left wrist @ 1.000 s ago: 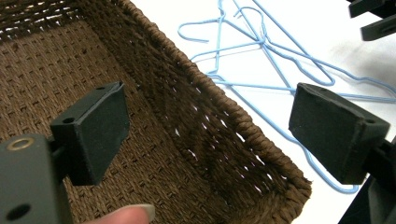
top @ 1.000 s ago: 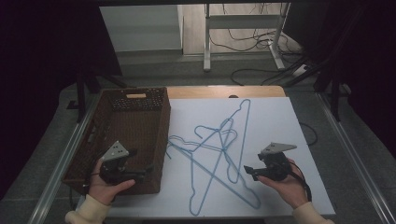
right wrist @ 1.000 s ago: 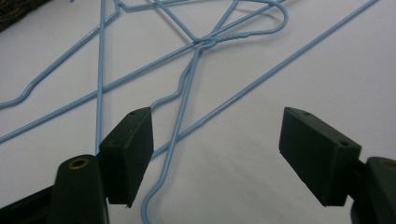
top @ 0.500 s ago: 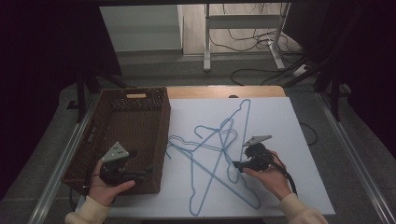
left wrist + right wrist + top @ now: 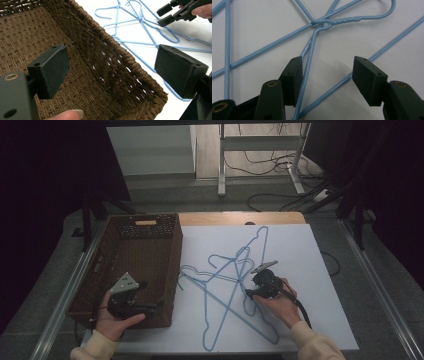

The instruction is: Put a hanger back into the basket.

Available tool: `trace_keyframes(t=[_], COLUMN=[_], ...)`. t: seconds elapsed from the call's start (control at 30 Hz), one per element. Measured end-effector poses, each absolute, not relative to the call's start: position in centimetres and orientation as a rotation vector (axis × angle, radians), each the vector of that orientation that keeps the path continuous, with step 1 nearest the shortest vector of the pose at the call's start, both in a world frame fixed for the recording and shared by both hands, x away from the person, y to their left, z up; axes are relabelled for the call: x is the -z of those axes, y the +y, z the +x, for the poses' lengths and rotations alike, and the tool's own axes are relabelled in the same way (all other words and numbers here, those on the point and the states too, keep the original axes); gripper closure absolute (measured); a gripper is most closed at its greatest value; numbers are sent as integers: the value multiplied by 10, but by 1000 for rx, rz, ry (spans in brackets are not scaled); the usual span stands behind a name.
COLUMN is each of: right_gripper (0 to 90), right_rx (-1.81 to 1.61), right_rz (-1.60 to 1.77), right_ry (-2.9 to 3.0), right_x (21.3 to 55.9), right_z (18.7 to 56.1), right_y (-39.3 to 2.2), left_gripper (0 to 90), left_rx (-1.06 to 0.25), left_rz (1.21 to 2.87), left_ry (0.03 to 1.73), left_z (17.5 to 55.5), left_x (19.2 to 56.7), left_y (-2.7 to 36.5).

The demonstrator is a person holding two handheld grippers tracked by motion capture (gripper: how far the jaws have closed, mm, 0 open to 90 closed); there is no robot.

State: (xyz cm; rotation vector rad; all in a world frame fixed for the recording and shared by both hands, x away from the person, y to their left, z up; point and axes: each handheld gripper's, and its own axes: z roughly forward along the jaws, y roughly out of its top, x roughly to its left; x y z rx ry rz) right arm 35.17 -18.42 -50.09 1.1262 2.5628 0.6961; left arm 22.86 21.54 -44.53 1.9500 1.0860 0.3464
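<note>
High view: white sheet [image 5: 295,250] covers most of a table, w/ a strip of bare wood tabletop [image 5: 240,218] showing at the far edge. Brown wicker basket [image 5: 135,250] stands on the sheet's left side, empty inside, a pale tag on its far wall. Just right of the basket lies a tangle of light-blue wire hangers [image 5: 227,285], crossing one another flat on the sheet, hooks pointing diff. ways; nearest hook lies close to the basket's right wall.

Left gripper [image 5: 150,308], held in a hand w/ a pale sleeve, hovers over the basket's near right corner. Left gripper view: its jaws stand wide apart, nothing between them, one over the woven floor, the other out past the rim [image 5: 130,60] above the sheet.

Right gripper [image 5: 248,293] sits right of the basket, over the hanger pile, tilted down. Right gripper view: jaws parted, gripping nothing; one wire runs up beside the inner face of the left jaw toward the twisted neck [image 5: 342,19] of a hanger — can't tell if it touches. A second wire passes diagonally between the jaws.

Room beyond the basket: grey floor, metal legs of a stand [image 5: 260,165], loose black cables [image 5: 280,167] on the floor. Sides are dark, approx. black curtains. Metal rails run along both flanks of the table.
</note>
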Motion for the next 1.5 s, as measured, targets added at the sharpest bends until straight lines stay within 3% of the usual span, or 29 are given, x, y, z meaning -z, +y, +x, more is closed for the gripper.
trace_keyframes(t=[0.2,0.33,0.4,0.57,0.77,1.5], right_gripper=[497,603,700,819,867,877], right_rx=[-626,-600,-605,-615,-641,-983], right_rz=[1104,1103,1109,1123,1148,1077], right_ry=[2563,2573,2598,2632,2616,2600], right_x=[504,505,504,504,500,456], right_z=[353,354,355,355,357,346], right_y=[-176,-173,-172,-170,-176,-210], left_gripper=[130,130,130,130,130,137], left_rx=[-347,-350,-350,-352,-359,-376], left_rz=[1952,1950,1950,1950,1948,1947], left_ry=[1085,1083,1083,1082,1081,1058], left_z=[228,228,228,228,227,226], left_x=[445,445,445,445,444,437], left_y=[215,215,215,215,215,212])
